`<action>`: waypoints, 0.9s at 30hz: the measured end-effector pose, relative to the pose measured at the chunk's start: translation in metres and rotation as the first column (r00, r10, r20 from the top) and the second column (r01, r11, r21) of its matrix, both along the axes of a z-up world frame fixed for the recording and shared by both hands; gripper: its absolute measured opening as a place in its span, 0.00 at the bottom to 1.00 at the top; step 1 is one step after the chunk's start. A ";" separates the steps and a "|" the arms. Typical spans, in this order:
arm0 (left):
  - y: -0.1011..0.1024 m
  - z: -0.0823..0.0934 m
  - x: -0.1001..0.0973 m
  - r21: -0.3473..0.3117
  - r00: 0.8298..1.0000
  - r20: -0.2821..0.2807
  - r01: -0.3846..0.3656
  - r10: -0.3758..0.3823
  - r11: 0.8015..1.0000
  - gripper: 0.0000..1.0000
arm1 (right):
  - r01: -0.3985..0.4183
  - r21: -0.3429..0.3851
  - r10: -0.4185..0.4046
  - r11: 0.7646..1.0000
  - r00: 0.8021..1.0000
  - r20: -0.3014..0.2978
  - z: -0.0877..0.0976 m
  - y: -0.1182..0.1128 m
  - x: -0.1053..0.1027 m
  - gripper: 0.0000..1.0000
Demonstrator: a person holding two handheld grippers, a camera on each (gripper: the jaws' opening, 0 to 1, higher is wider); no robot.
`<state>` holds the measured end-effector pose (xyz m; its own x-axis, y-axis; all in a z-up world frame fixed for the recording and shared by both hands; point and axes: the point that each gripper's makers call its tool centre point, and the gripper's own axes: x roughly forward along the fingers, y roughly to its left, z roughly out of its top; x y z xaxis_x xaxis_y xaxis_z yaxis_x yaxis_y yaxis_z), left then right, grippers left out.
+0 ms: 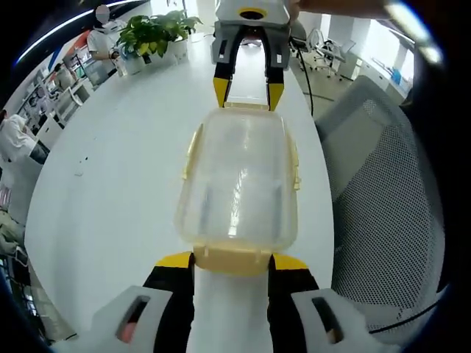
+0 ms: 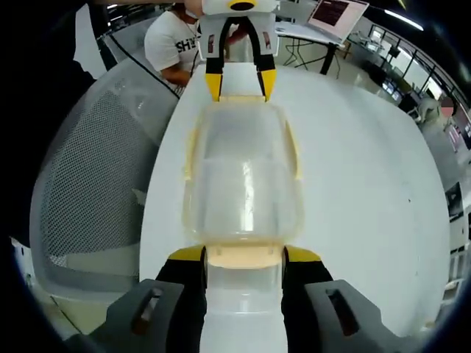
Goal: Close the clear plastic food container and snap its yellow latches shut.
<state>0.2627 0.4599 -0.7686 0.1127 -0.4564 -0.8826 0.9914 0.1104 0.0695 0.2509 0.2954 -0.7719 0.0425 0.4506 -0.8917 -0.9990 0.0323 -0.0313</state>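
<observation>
Clear rectangular plastic food container with pale yellow latches (image 1: pixel 239 187) sits on the white table (image 1: pixel 118 176), lid already seated on top, close to the table edge nearest the grey mesh office chair (image 1: pixel 383 184). Its long axis runs straight from one gripper to the other, so each short end faces a gripper.

Left gripper (image 1: pixel 232 263): black jaws with yellow tips set either side of the near end latch (image 1: pixel 232 259), spread about as wide as the latch; cannot tell whether they press it or only bracket it. Right gripper (image 2: pixel 244 259) mirrors this at the opposite end, jaws parted around that end's latch (image 2: pixel 244 256), contact likewise unclear. Each gripper also appears at the far end of the other's view (image 1: pixel 249 88) (image 2: pixel 240 82), tips at the latch there.

Reading: the opposed placement steadies the box from both ends so neither push slides it along the smooth table, and it lines each gripper up with an end latch. The side latches (image 1: pixel 296 165) along the long edges appear to stand slightly out from the wall, probably not snapped yet; the end latches' state is hard to judge.

Further out: potted green plant (image 1: pixel 154 33) at the far end of the table, a person in a white shirt (image 2: pixel 173 44) beyond the chair, a monitor (image 2: pixel 335 15) behind.
</observation>
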 end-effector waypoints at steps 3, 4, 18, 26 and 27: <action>-0.005 0.000 0.000 -0.002 1.000 0.000 0.000 0.000 1.000 0.33 | 0.001 -0.001 -0.001 1.000 1.000 0.002 0.000 -0.005 0.000 0.36; -0.008 0.000 0.000 -0.003 1.000 -0.002 0.002 -0.002 1.000 0.33 | 0.001 -0.003 -0.001 1.000 1.000 0.003 0.000 -0.007 -0.001 0.36; -0.034 0.001 0.001 -0.020 1.000 0.008 0.017 -0.016 1.000 0.33 | 0.023 -0.017 -0.023 1.000 1.000 0.006 0.001 -0.034 -0.002 0.36; -0.052 -0.001 -0.002 -0.038 1.000 0.004 0.022 -0.022 0.999 0.33 | 0.026 -0.042 -0.026 0.999 1.000 0.000 -0.003 -0.051 -0.004 0.36; -0.055 -0.001 -0.002 -0.041 1.000 0.005 0.024 -0.024 0.999 0.33 | 0.029 -0.045 -0.029 0.999 1.000 -0.002 -0.004 -0.054 -0.004 0.36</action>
